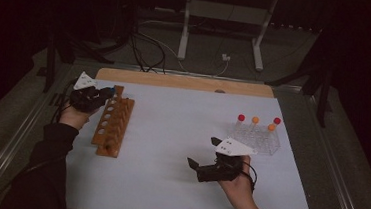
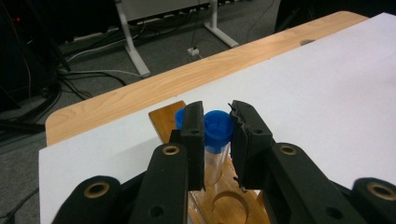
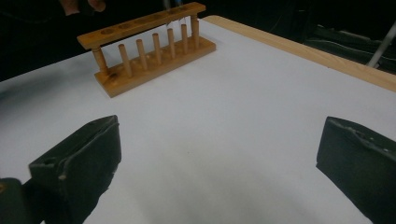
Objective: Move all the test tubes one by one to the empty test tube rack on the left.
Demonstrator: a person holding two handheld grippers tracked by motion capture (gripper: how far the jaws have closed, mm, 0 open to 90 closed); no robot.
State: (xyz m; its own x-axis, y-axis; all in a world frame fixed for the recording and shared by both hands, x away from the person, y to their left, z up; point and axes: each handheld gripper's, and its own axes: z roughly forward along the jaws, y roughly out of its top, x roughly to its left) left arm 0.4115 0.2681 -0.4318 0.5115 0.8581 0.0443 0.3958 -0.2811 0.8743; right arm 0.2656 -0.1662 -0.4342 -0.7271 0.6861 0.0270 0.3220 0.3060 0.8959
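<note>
Standing upright in the far-end hole of the wooden rack [image 1: 113, 121], ready for release: blue-capped tube [image 2: 216, 135]. Bracketing it just under the cap, narrowly parted: left gripper [image 2: 218, 140]. Waiting mid-table beside the clear rack [image 1: 257, 138], gaping wide, holding nothing: right gripper [image 1: 203, 154].

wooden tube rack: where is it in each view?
High view: wooden tube rack stands left of centre on the white sheet, beside the left tongs.
Left gripper view: bottom centre, under the jaws, with a blue-capped tube standing in it.
Right gripper view: upper left, far across the sheet.
Shared landmark: the table's light wooden edge strip.
</note>
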